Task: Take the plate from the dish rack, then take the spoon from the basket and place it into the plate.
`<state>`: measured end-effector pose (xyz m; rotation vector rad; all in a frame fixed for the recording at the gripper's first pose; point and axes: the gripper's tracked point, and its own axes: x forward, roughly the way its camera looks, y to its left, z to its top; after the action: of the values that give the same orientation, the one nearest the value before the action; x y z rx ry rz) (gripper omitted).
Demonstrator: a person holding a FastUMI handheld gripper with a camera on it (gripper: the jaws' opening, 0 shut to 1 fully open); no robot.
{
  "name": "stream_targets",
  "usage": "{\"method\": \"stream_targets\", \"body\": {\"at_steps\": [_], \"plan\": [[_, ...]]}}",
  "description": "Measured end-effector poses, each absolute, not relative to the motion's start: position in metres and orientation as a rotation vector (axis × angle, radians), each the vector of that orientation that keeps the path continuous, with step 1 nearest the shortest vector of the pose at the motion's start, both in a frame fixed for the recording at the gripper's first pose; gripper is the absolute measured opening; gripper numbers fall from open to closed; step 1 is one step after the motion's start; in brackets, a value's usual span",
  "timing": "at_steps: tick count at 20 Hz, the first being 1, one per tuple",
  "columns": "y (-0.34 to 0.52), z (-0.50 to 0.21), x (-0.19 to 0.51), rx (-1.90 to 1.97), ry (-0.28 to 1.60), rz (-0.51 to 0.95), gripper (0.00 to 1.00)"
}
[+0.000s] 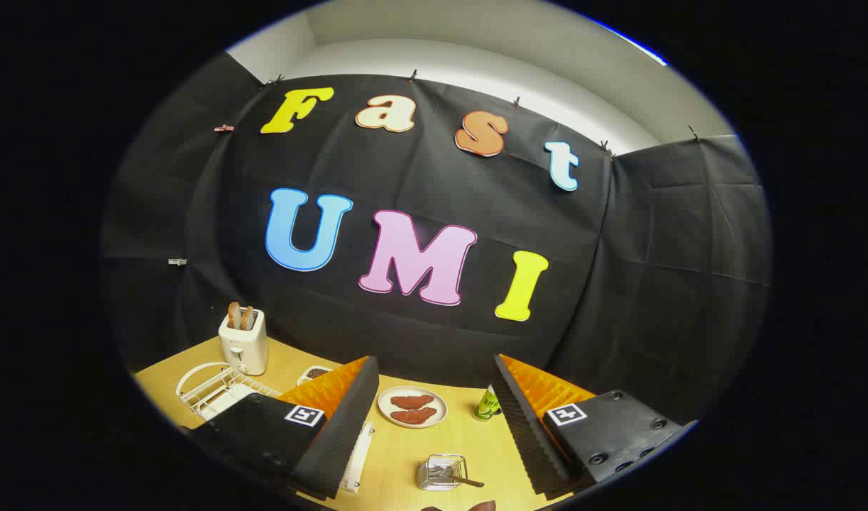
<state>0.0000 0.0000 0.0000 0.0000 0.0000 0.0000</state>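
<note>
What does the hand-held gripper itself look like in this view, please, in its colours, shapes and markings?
The hand-held gripper has two wedge-shaped fingers with orange outer shells and black ribbed foam pads on their inner faces. Each sits on a black block bearing a small square black-and-white marker; the right block shows round screw holes. No cables are visible.

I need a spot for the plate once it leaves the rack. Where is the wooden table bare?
Bare wood lies between the open gripper fingers, from the round white plate of brown patties to the small wire basket, and behind the white toaster. It is crowded around the white wire dish rack, toaster and small dish. The green can hugs the right finger.
</note>
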Motion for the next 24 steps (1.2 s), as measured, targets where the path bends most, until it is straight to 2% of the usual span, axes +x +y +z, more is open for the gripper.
{"method": "stream_targets", "body": {"at_steps": [18,24], "plan": [[0.021,-0.009,0.002,0.017,0.025,0.034,0.97],[0.048,-0.040,0.012,0.086,0.151,0.103,0.98]]}}
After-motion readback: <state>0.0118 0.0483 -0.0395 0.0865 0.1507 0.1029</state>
